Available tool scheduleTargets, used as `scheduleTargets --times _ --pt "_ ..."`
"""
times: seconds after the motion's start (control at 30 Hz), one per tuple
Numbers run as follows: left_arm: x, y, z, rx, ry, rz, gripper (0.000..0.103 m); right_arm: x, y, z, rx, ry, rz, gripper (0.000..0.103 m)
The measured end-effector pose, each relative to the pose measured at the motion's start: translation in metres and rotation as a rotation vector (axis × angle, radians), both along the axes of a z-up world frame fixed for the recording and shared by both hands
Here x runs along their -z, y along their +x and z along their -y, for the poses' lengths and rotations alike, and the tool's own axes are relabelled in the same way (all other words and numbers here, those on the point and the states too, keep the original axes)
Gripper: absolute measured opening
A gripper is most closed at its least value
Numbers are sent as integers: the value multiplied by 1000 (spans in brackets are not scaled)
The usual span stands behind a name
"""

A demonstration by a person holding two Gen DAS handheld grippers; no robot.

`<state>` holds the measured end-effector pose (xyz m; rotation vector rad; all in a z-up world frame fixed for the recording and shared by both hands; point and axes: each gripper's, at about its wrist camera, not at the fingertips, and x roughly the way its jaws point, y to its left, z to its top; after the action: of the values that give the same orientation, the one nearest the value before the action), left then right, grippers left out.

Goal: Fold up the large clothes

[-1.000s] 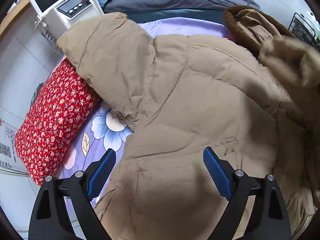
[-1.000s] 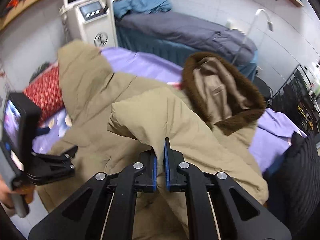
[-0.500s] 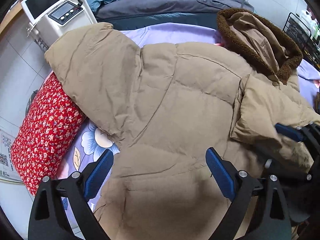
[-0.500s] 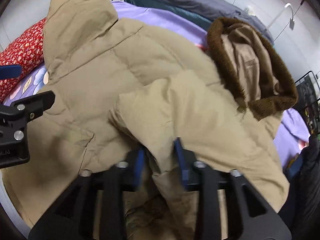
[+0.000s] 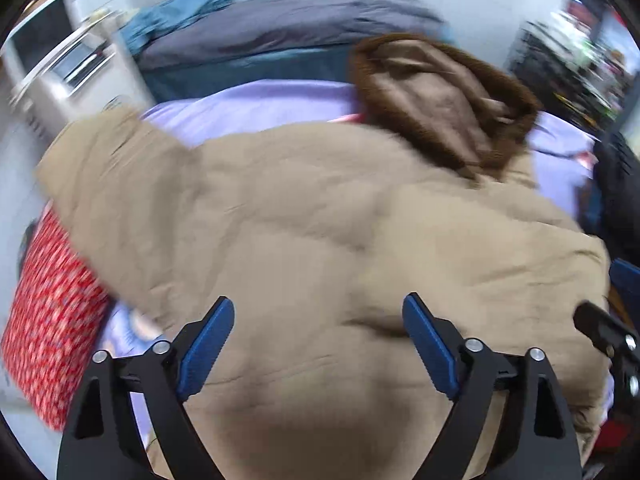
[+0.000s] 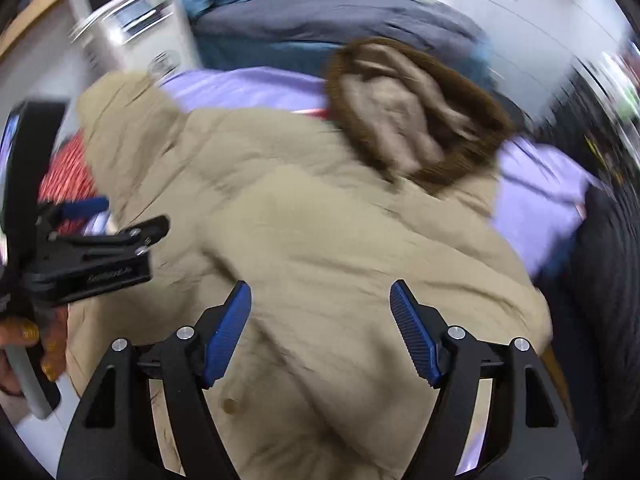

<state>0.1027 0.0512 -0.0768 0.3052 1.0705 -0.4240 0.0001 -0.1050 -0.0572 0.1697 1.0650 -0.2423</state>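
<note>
The right gripper (image 6: 320, 330) has let go of the sleeve and now hangs with jaws spread above the coat (image 5: 320, 232). The left gripper (image 5: 318, 340) is also wide open. The coat lies on the bed (image 5: 256, 104), sleeve folded across it.

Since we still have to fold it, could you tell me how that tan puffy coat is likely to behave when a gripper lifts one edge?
The tan coat looks quilted and padded, so it will probably drape floppily rather than hold shape. Its puffiness suggests folds may spring back open. The fur-trimmed hood may drag as added weight.
</note>
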Motion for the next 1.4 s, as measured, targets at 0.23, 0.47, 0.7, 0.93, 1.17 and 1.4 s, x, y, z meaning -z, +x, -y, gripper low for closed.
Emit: scheduleTargets --times 0.23,0.47,0.7,0.93,1.17,1.4 --pt "27 -34 85 241 39 -53 78 47 -35 69 252 121 -154 83" --pt "101 -46 113 288 227 -119 82 112 -46 65 216 142 -262 89" --pt "119 -51 121 284 291 -97 90 145 -46 64 166 119 -263 98" --pt "113 -54 119 231 315 -81 96 149 -55 61 155 109 -209 98" --pt "75 -69 84 128 242 -43 96 147 -71 52 150 96 -173 98" --pt "48 -59 14 -33 193 -29 96 145 -68 67 158 127 -210 98"
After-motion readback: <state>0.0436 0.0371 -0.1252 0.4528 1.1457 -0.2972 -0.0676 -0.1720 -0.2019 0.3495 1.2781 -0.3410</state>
